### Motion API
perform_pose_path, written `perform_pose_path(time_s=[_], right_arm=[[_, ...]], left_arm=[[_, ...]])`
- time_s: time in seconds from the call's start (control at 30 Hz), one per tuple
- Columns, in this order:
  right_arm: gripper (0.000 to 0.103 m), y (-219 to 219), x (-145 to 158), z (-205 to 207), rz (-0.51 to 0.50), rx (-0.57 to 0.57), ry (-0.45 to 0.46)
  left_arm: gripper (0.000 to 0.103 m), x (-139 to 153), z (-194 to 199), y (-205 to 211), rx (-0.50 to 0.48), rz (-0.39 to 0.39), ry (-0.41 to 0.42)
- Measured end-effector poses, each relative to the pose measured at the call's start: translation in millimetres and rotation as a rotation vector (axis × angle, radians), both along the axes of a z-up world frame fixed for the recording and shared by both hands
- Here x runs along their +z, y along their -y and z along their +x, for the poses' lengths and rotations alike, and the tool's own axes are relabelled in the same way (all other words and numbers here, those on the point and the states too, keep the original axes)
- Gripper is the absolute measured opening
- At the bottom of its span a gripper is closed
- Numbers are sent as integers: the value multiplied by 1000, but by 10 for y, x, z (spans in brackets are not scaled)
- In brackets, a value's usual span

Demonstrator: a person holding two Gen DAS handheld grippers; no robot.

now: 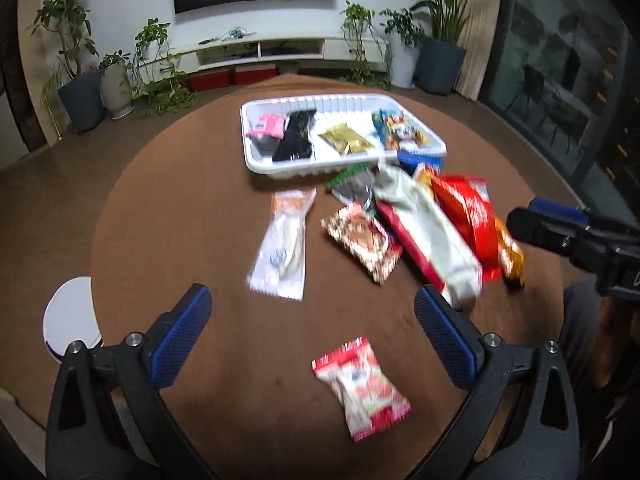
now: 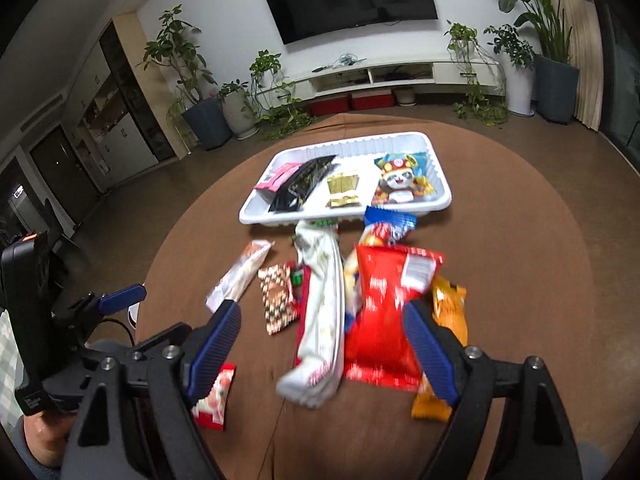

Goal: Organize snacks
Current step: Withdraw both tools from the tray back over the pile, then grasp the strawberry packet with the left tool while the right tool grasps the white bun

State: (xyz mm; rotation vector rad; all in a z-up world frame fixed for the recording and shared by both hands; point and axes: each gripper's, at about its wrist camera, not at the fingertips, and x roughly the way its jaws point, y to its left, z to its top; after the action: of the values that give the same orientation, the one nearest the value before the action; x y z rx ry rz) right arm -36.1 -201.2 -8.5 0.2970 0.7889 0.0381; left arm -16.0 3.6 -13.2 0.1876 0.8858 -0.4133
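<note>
snacks: white tray [image 1: 256,162] part-filled, loose pile [image 2: 376,312] before it. left gripper [image 1: 312,336] and right gripper [image 2: 320,344] both wide, empty. step, likely: choosing next packet; needs a centred reach.

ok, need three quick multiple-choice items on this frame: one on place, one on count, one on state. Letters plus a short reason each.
1. Where does the gold packet lie?
A. in the white tray
B. on the brown table
C. between the fingers

2. How many snacks lie in the tray?
A. two
B. four
C. seven

3. What are the fingers of the left gripper doing?
A. pressing on a packet
B. standing apart, holding nothing
C. pressing on the tray

Key: 1 A, it sits inside the tray walls. 2 B, pink, black, gold and panda packets. 3 B, only bare table and a loose red-and-white packet show between them.
</note>
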Motion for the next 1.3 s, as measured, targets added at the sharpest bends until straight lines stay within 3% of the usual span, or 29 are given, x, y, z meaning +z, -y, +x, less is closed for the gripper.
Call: perform_pose_path(time_s=[0.27,0.4,0.43,0.53,0.67,0.8,0.87,1.1,1.3], right_arm=[[85,61,-146,-218,22,-51,-36],[85,77,-186,-238,33,-64,-41],[85,78,-196,-253,37,-65,-41],[85,65,-188,-283,29,-65,-29],[85,73,-203,-277,35,-65,-33],[84,41,-227,-275,20,-51,-42],[84,32,-229,-275,17,-50,-43],[76,-33,-250,-212,3,-22,-70],[69,-147,-244,-18,-8,24,-91]], left_arm=[[103,-188,-195,97,-6,98,-18],[102,-321,-244,176,-13,186,-11],[101,-364,-217,187,-15,199,-24],[82,-471,-230,185,-28,205,-58],[60,-549,-231,185,-52,192,-89],[48,-580,-228,147,-69,158,-114],[34,-581,-219,137,-82,146,-123],[31,-556,-218,65,-124,102,-142],[30,-418,-161,-150,-106,-14,-154]])
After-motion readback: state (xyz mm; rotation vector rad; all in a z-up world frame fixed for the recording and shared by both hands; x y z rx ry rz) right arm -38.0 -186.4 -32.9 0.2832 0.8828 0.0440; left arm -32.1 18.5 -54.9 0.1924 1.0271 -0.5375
